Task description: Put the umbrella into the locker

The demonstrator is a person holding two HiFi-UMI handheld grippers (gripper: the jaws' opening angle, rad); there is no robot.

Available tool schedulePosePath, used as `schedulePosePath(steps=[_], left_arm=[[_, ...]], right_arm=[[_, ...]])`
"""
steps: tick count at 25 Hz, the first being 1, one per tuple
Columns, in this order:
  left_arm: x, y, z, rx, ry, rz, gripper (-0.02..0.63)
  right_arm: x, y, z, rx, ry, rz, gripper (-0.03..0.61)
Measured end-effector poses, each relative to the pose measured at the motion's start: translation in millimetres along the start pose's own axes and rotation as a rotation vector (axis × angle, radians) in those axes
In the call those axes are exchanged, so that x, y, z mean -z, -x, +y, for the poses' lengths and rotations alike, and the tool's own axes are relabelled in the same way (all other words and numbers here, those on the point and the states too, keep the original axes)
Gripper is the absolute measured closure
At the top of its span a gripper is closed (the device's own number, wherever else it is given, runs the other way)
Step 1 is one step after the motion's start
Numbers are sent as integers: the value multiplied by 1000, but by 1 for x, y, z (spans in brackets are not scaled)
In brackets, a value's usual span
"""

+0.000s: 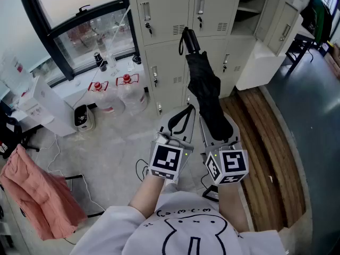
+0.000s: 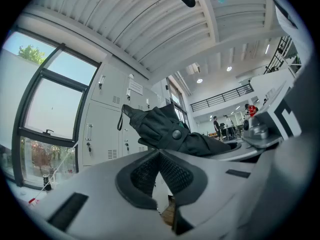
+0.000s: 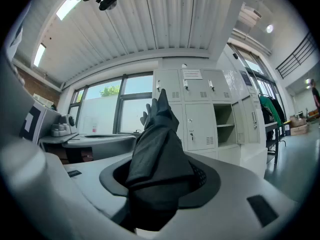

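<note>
Black umbrella [image 1: 204, 84], head view: pinched low in the right tongs [image 1: 219, 130], its long axis aimed at the lockers [image 1: 164, 15], the open locker [image 1: 249, 7] further right. Left gripper view: left tongs [image 2: 159, 153] pressed together, empty, umbrella just beside. Right gripper view: open locker sits right of the umbrella's tip.

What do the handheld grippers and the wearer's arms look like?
Both the left gripper and right gripper: light grey shells, black textured pads. Each carries a white cube printed with black square markers. The person wears a white top with a black line drawing.
</note>
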State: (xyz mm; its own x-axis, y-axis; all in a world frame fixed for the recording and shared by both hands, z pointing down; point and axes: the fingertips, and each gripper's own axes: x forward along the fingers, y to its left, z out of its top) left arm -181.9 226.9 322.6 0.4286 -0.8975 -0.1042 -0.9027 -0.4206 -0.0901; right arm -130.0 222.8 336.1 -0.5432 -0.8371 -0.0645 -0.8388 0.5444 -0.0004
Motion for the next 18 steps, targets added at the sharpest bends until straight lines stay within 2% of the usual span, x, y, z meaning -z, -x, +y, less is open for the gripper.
schedulePosePath(steps=[8, 11, 18], left_arm=[[2, -17, 9, 6, 16, -9, 617], [5, -29, 16, 19, 19, -13, 618], [12, -61, 40, 72, 24, -18, 617]], right_arm=[[7, -12, -1, 1, 37, 14, 359], [9, -23, -8, 8, 19, 8, 357], [13, -58, -29, 72, -2, 3, 357]])
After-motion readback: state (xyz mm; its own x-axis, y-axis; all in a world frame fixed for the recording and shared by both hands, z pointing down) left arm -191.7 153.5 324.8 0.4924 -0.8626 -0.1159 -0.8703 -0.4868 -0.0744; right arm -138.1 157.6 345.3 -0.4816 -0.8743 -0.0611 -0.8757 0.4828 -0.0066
